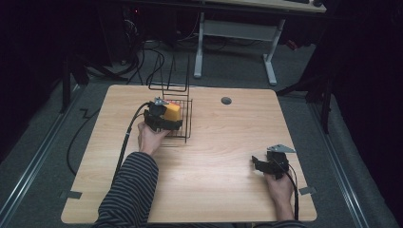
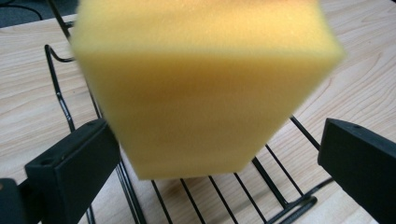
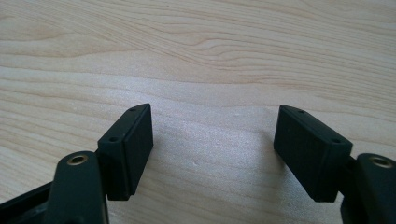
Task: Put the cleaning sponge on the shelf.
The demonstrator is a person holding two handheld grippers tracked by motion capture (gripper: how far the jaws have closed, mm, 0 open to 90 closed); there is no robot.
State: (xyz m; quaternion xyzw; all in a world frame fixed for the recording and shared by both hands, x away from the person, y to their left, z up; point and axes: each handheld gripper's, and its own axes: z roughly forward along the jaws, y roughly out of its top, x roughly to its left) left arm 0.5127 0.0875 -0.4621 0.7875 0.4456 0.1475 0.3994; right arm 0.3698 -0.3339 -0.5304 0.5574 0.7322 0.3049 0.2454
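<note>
The yellow sponge (image 2: 201, 88) is over the black wire rack (image 1: 176, 116), which stands on the far left part of the wooden table (image 1: 223, 142), and the left gripper (image 1: 161, 116) is at the rack with it. Its jaws are spread wide on both sides of the sponge; one jaw is just beside it and the other is well apart, so it is released. The right gripper (image 1: 266, 165) rests low over the bare table, far from the rack at the near right, with jaws also spread and nothing between them.
</note>
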